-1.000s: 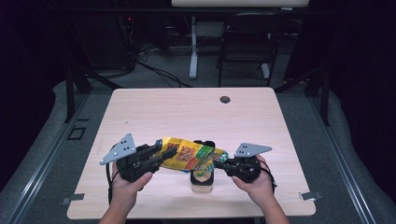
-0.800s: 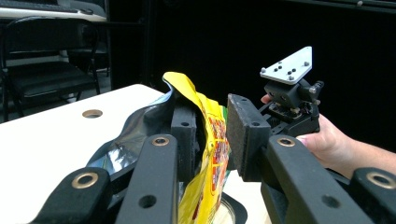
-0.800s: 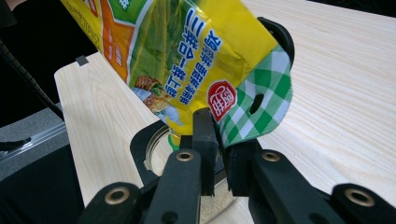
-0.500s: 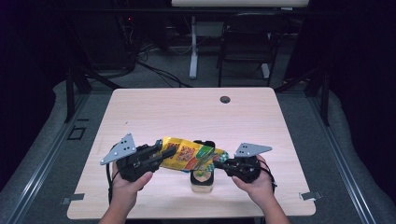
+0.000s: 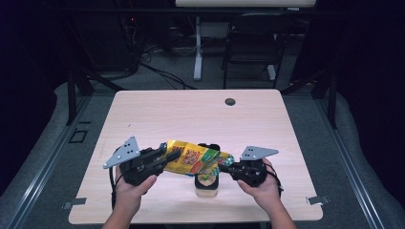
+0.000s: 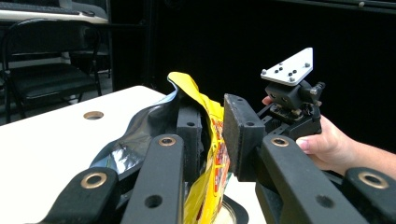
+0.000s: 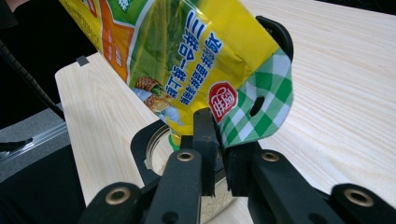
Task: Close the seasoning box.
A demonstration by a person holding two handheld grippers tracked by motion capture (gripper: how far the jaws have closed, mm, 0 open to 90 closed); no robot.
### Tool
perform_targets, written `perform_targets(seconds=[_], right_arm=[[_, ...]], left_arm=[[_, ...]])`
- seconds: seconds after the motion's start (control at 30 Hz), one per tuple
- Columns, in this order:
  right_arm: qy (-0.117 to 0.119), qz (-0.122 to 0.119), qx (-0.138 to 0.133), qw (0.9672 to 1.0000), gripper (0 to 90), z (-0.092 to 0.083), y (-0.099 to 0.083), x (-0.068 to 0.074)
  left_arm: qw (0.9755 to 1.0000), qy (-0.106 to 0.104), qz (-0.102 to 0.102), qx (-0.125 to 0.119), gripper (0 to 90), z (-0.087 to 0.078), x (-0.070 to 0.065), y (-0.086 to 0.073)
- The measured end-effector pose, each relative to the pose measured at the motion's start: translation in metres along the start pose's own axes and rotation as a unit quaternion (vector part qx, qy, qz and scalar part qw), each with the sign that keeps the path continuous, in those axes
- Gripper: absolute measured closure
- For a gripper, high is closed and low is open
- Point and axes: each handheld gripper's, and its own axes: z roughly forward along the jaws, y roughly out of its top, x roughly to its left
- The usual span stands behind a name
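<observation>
From the high view I see my left tongs (image 5: 165, 155) and right tongs (image 5: 224, 167) holding a yellow pouch (image 5: 193, 161) between them above a jar (image 5: 207, 185) near the front edge of the table (image 5: 191, 114). In the left gripper view my left tongs (image 6: 212, 135) stand parted around the pouch's (image 6: 210, 140) raised edge, one pad touching the foil. In the right gripper view my right tongs (image 7: 217, 149) are clamped on the pouch's (image 7: 187, 51) green checked corner, over the jar's (image 7: 156, 144) open mouth.
</observation>
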Motion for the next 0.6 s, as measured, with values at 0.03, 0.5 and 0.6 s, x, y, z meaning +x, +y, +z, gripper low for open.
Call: perform_targets(seconds=[0.03,0.5,0.6], right_arm=[[0.0,0.0,-0.001,1.0,85.0,-0.0002,0.0001,0.0001],[0.011,-0.003,-0.001,0.9999,86.4,-0.0055,0.0021,0.0007],[0.009,-0.004,0.002,0.9999,86.3,-0.0058,0.0016,0.0006]], left_arm=[[1.0,-0.001,0.0,0.0,77.2,-0.0002,0.0001,0.0001],[1.0,-0.007,0.0,-0.006,77.1,-0.0007,-0.0026,0.0033],[0.9999,-0.009,0.002,-0.005,77.1,0.0009,-0.0041,0.0035]])
